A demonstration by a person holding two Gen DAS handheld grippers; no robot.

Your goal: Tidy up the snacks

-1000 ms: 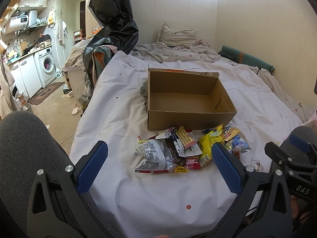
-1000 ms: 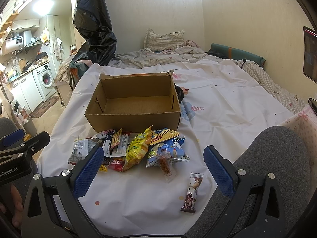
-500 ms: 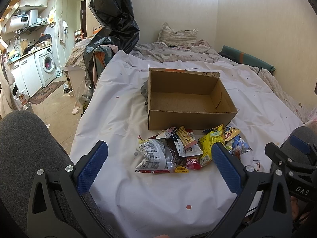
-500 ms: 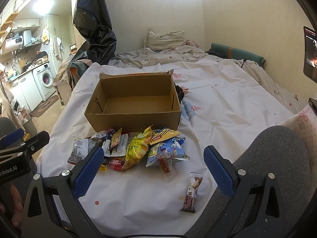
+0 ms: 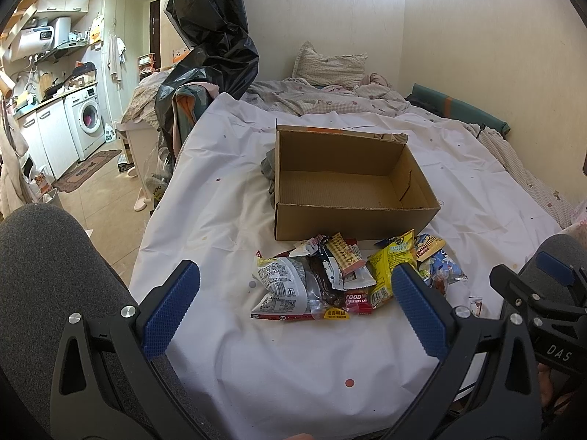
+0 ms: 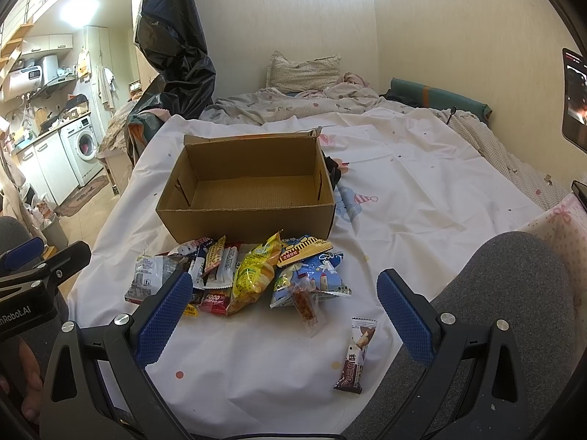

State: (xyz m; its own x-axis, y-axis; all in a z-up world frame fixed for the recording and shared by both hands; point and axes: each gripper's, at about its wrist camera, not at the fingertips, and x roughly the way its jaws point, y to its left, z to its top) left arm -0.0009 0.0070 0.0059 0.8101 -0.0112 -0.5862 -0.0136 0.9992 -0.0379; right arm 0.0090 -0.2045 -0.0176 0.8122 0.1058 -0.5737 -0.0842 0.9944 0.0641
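Observation:
An empty cardboard box (image 5: 352, 222) (image 6: 253, 223) stands open on the white sheet. In front of it lies a pile of snack packets (image 5: 341, 275) (image 6: 238, 275), among them a yellow bag (image 6: 253, 277), a blue and white bag (image 6: 315, 278) and a silver packet (image 5: 280, 286). A brown bar (image 6: 354, 359) lies apart, nearer to me on the right. My left gripper (image 5: 293, 311) hangs open just short of the pile. In its own view, my right gripper (image 6: 284, 311) is open too, with nothing between its fingers.
The white sheet (image 5: 293, 374) covers a bed, with a pillow (image 5: 330, 64) and crumpled bedding at the far end. A black plastic bag (image 5: 216, 44) hangs at the left edge. Grey-clad knees (image 5: 47, 267) (image 6: 510, 286) flank the grippers. A kitchen with a washing machine (image 5: 88, 121) lies left.

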